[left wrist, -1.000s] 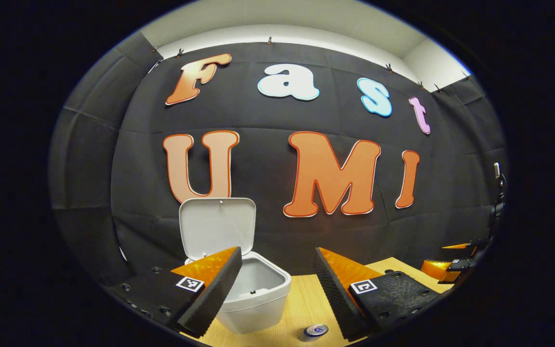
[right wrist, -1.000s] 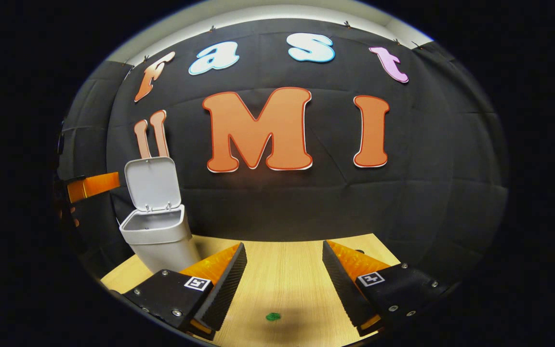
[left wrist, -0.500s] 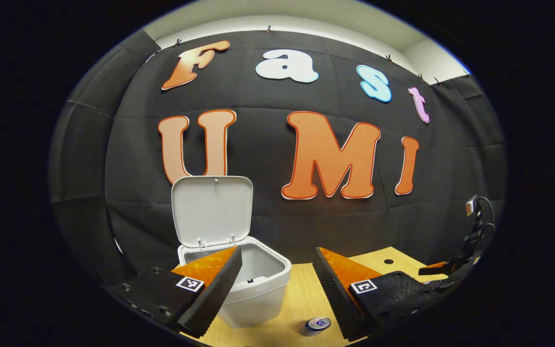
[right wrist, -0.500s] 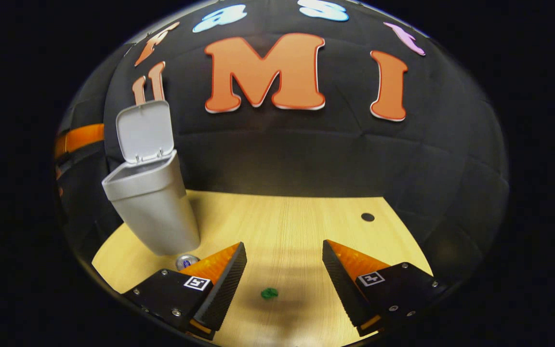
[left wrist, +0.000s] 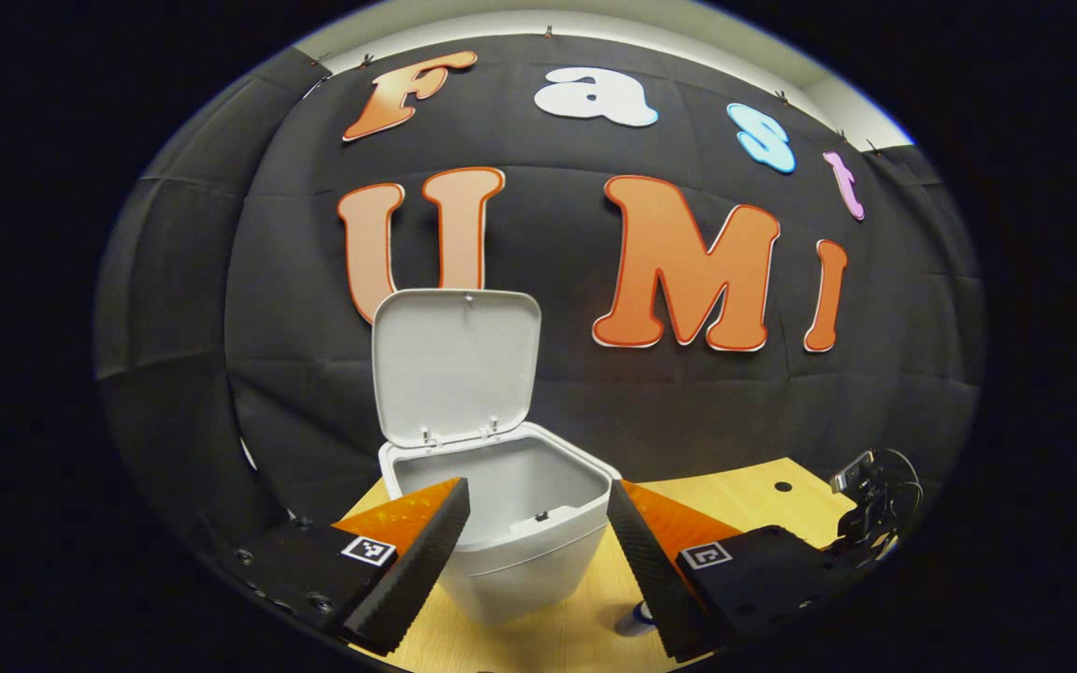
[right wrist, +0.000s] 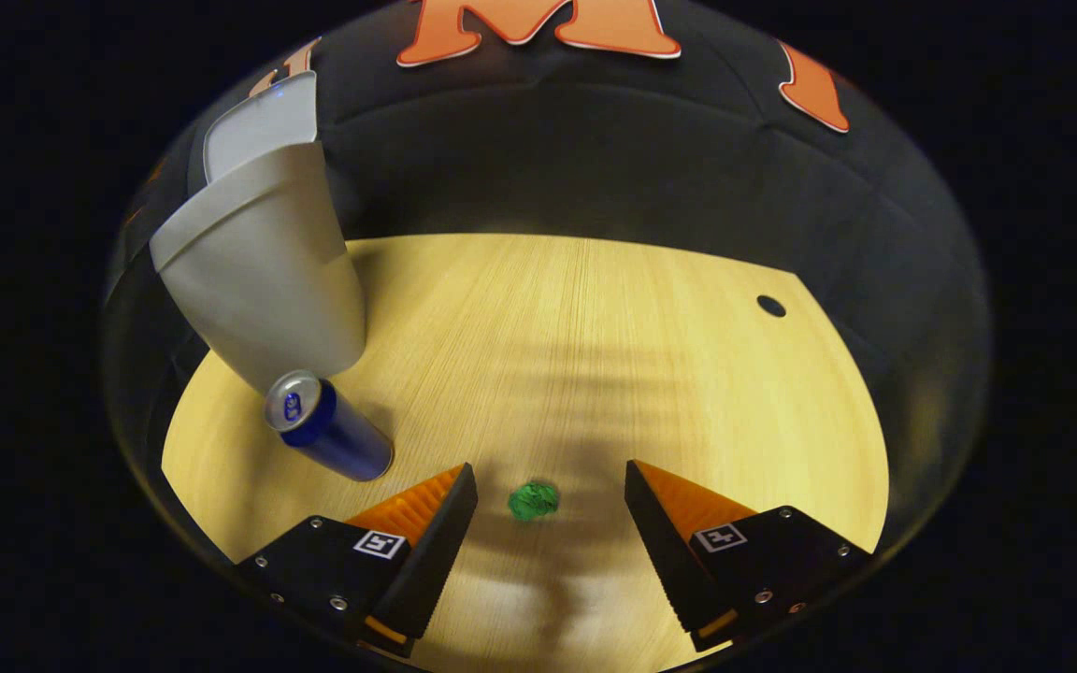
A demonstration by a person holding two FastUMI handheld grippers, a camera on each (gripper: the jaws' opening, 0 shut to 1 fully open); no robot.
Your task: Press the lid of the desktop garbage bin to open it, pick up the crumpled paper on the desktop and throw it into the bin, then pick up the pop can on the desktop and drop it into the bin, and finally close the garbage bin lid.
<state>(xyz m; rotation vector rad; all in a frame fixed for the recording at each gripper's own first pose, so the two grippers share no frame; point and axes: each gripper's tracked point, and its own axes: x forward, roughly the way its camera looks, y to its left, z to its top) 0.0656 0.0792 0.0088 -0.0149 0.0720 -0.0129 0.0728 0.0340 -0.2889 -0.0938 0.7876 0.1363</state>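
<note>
The white bin (left wrist: 520, 551) stands on the wooden desk with its lid (left wrist: 456, 366) raised upright. My left gripper (left wrist: 538, 509) hangs open just in front of and above the bin's mouth, nothing between its fingers. A small part of the pop can (left wrist: 634, 617) peeks out by its right finger. In the right gripper view, the green crumpled paper (right wrist: 532, 500) lies on the desk between the open fingers of my right gripper (right wrist: 551, 491), which is tilted down over it. The blue pop can (right wrist: 325, 437) stands beside the bin (right wrist: 263, 280) at the left.
The wooden desk (right wrist: 595, 355) has a small round hole (right wrist: 769, 306) at its far right. The black cloth wall stands right behind the bin. The other gripper's body and cable (left wrist: 875, 509) show at the right edge of the left gripper view.
My right gripper has tipped down and lowered toward the green paper, which now lies between its fingers. The left gripper has shifted, so the bin sits more centred and nearer.
</note>
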